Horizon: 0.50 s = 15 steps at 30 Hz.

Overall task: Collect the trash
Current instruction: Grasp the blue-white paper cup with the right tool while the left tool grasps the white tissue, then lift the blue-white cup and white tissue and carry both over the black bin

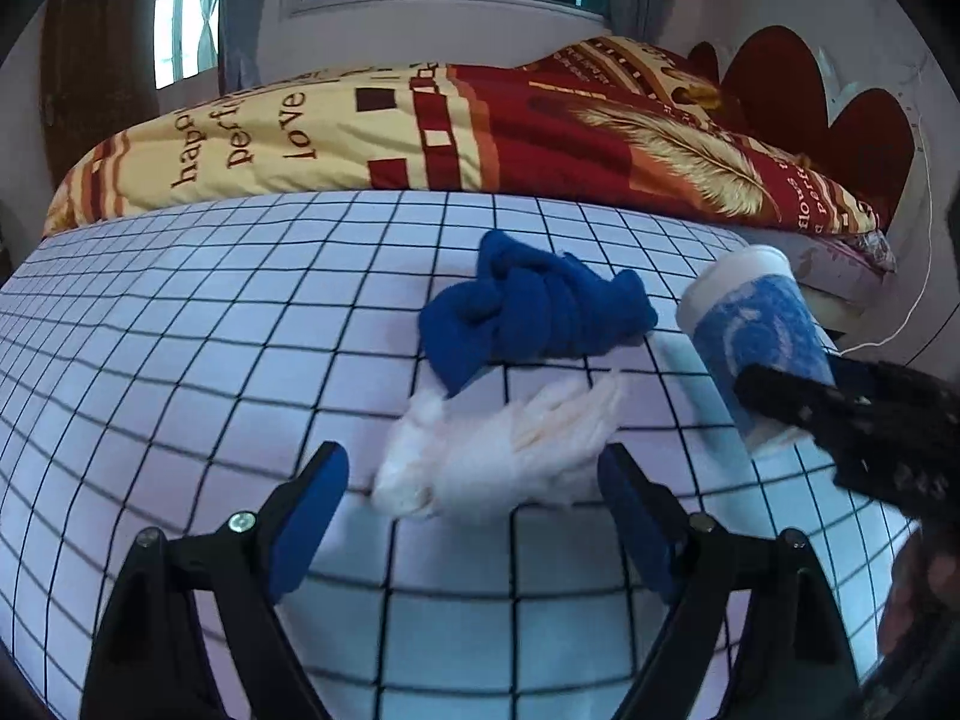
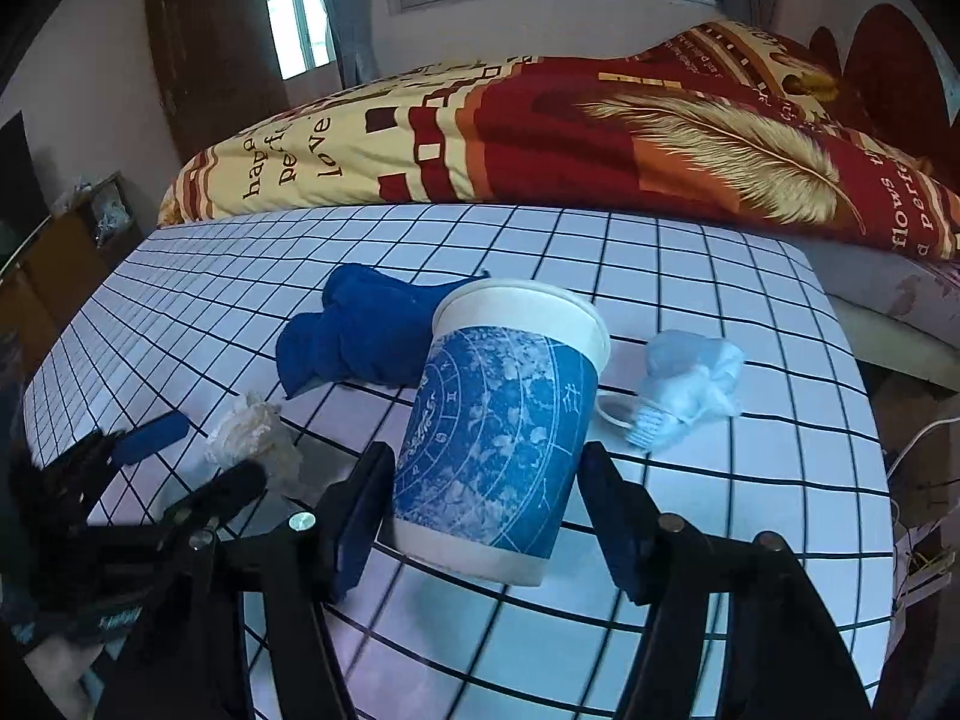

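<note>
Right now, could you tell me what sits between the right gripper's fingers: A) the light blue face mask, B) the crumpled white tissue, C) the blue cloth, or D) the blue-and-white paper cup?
D: in the right wrist view the paper cup stands tilted between the right gripper and its two blue pads, while the blue cloth, crumpled tissue and face mask lie apart on the checked table.

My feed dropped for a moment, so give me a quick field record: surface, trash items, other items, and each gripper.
surface: white grid-pattern tablecloth
trash: blue-printed paper cup; crumpled white tissue; crumpled face mask
other: blue cloth, bunched behind the tissue
left gripper: open, fingers either side of the tissue
right gripper: fingers flank the cup; contact unclear
</note>
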### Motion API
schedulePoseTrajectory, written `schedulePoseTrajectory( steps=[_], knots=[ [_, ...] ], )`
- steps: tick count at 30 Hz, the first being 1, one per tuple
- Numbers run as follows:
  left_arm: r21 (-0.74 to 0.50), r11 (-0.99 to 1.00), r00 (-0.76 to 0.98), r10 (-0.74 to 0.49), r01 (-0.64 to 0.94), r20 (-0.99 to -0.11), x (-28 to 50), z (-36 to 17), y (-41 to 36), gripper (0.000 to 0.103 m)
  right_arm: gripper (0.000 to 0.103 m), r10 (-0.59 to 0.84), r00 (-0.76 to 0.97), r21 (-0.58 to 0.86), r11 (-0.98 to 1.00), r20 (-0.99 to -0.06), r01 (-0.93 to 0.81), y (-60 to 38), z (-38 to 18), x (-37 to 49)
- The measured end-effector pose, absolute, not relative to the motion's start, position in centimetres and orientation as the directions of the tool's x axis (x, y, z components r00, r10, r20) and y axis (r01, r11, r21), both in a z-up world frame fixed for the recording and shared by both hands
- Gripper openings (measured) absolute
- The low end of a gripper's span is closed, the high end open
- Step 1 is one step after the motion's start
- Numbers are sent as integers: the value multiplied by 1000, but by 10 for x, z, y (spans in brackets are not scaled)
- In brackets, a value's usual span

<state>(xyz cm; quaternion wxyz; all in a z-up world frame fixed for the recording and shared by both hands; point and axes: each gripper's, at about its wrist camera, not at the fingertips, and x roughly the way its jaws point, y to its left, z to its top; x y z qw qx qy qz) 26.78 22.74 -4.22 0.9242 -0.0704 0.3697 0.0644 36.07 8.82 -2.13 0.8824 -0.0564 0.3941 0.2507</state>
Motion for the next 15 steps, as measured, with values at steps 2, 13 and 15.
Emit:
schedulePoseTrajectory(
  steps=[2,13,15],
  knots=[
    [-88,983,703,52,-162,-709,277,-44,224,85,65,396,566,98,870,-723,-483,83,-21,361],
    [-109,977,697,51,-183,-715,266,-47,234,36,64,393,579,95,874,-714,-476,59,-19,344],
    [-119,977,706,42,-178,-707,259,-43,233,35,63,389,583,84,873,-714,-480,57,-19,338]
  ],
)
